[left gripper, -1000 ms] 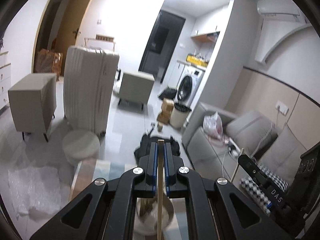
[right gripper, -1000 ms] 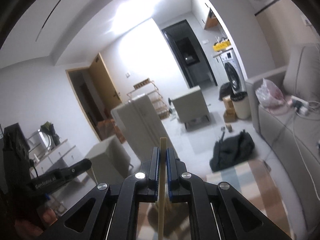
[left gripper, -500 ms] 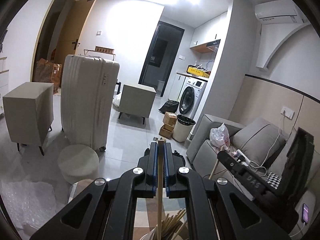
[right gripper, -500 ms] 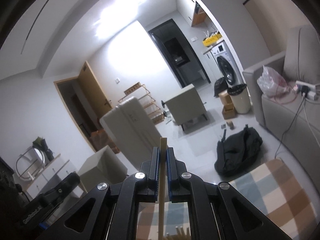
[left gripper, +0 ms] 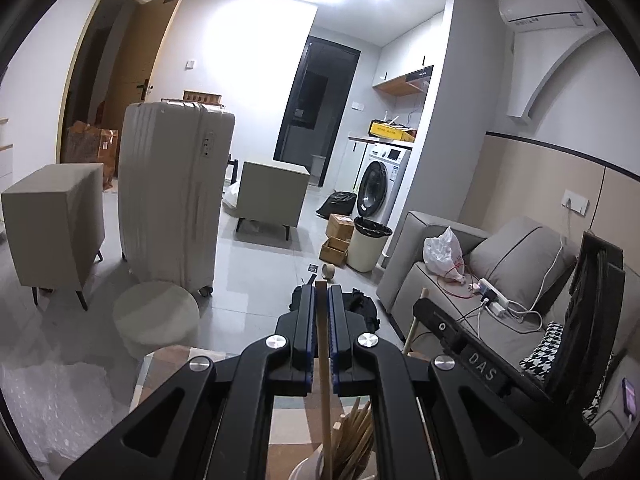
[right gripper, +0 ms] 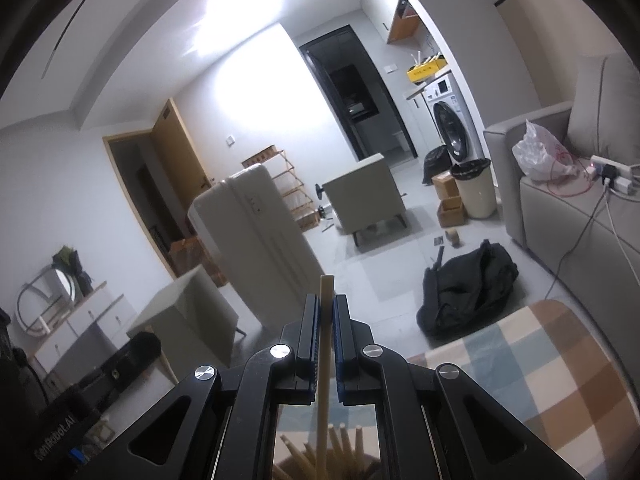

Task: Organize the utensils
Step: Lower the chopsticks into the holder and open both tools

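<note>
My left gripper (left gripper: 321,292) is shut on a wooden chopstick (left gripper: 323,380) that stands upright between its blue pads. Its lower end reaches into a white holder (left gripper: 306,470) full of several chopsticks (left gripper: 352,436) at the bottom of the left wrist view. My right gripper (right gripper: 325,304) is shut on another upright chopstick (right gripper: 325,360), above the same bundle of chopsticks (right gripper: 320,452). The right gripper (left gripper: 424,306) with its chopstick shows at right in the left wrist view; the left gripper (right gripper: 132,348) shows at lower left in the right wrist view.
A checked rug (right gripper: 540,368) lies below. A grey sofa (left gripper: 480,280) with a plastic bag and power strip stands at right. On the floor are a black backpack (right gripper: 468,288), a white suitcase (left gripper: 172,196), a round stool (left gripper: 156,316) and bubble wrap (left gripper: 52,404).
Both grippers sank with their chopsticks toward the holder, whose chopstick bundle has come into view at the bottom. The right gripper also shifted sideways, closer to the left one.
</note>
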`<action>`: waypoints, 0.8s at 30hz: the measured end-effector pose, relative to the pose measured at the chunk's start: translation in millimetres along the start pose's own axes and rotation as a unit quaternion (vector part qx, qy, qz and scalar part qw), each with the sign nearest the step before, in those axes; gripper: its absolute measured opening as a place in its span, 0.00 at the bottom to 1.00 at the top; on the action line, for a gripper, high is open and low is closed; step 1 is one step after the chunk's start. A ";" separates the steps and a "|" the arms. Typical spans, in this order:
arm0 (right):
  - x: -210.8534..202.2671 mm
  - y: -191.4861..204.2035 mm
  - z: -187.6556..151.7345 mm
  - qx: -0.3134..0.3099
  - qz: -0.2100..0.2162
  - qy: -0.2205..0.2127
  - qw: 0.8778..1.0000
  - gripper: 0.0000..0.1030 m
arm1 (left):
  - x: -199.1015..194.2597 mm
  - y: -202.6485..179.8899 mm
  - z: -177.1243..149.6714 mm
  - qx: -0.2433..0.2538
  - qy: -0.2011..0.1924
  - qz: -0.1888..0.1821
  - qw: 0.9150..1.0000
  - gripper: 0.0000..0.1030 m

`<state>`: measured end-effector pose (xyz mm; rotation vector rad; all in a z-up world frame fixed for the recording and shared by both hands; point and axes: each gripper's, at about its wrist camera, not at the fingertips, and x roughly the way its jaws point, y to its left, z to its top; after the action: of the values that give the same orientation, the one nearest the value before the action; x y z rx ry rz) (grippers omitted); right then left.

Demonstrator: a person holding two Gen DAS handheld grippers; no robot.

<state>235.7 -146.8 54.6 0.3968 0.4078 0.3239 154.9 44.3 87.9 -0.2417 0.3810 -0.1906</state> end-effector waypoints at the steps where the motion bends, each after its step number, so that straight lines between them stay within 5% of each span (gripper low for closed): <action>1: 0.0 0.0 -1.3 -0.004 -0.001 0.003 1.000 0.06 | -1.5 -0.2 0.3 0.003 0.001 0.000 1.000 0.02; 18: -38.1 5.6 -35.7 -0.076 0.047 0.085 0.992 0.06 | -17.7 -8.5 -17.4 0.047 0.068 -0.013 0.997 0.02; 24: -31.3 2.7 -46.9 -0.064 0.075 0.165 0.981 0.08 | -10.2 -11.3 -29.1 0.036 0.144 -0.037 0.988 0.02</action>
<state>187.2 -141.9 26.1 0.2465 0.6792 0.5637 132.7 30.1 68.2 -0.1578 0.6516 -0.3127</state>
